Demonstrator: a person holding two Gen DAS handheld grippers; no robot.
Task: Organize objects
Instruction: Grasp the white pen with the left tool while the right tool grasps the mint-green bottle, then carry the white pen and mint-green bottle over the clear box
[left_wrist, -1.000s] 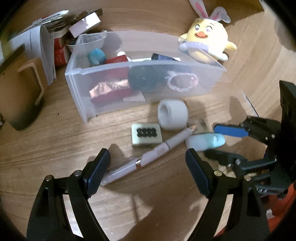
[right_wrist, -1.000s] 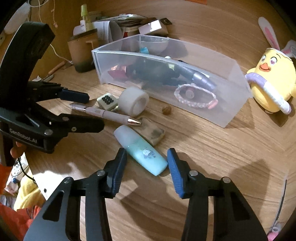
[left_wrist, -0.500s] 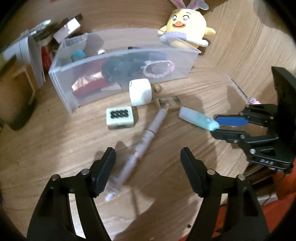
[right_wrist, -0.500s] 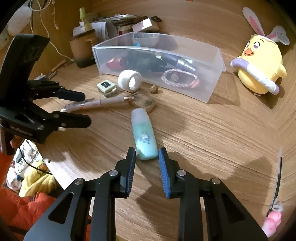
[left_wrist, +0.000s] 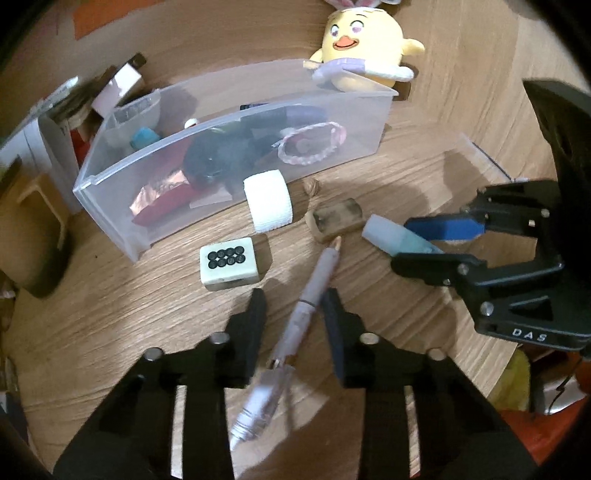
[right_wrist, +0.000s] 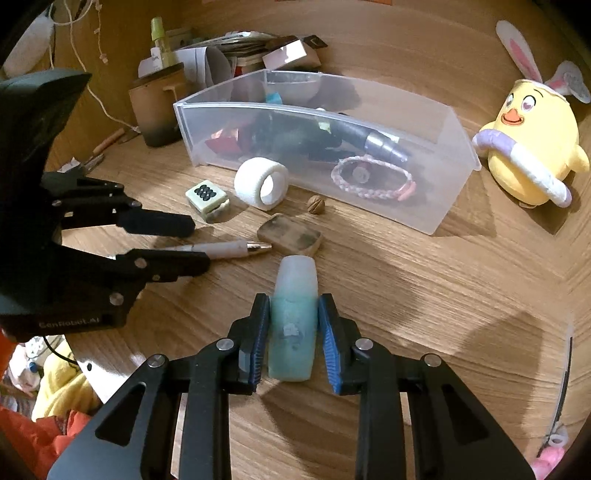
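The pen's (left_wrist: 280, 365) rear end is motion-blurred; frosted bin (right_wrist: 369, 206) walls veil the dark items inside.

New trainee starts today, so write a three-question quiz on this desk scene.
1. True or false: the right gripper is shut on the tube.
2. Where is the bracelet? A) in the bin B) on the table C) on the plush
3. Which thing bears black dots on top?
Key: 1 true; 2 A; 3 the tile.
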